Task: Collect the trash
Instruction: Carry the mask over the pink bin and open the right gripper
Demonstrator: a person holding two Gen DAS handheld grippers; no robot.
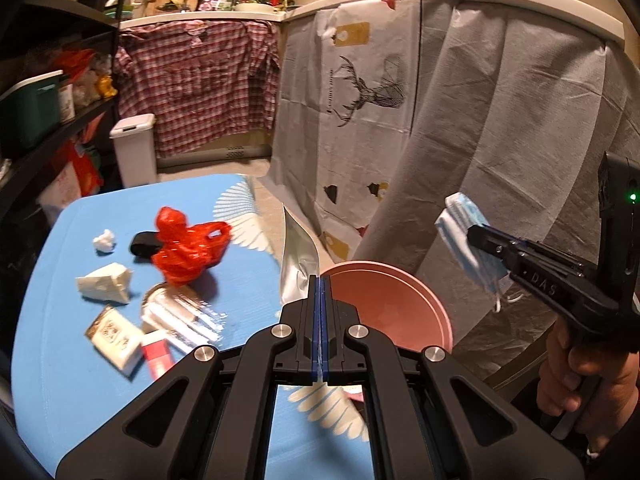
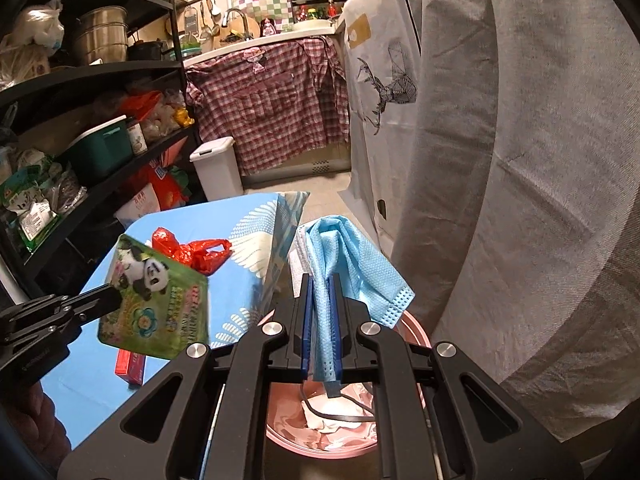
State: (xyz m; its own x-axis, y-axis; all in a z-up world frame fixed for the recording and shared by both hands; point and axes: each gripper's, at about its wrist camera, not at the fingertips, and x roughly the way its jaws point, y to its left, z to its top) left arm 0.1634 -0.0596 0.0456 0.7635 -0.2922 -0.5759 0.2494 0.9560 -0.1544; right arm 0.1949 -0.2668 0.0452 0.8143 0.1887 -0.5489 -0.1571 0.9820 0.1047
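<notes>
red bag (image 1: 188, 250), crumpled tissue (image 1: 105, 241), red box (image 1: 158, 354) on blue table (image 1: 248, 280), pink bin (image 1: 394, 312) beside

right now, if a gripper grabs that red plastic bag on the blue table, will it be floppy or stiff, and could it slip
Probably floppy: the red plastic bag lies crumpled in soft folds, its handle loop sagging. Likely very light, since it looks empty. Its glossy film may slip between pads, so pinching a bunched fold seems safer than a single layer.

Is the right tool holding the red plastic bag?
No, the right tool is clamped on a blue face mask above the pink bin, while the red plastic bag lies on the blue table.
</notes>
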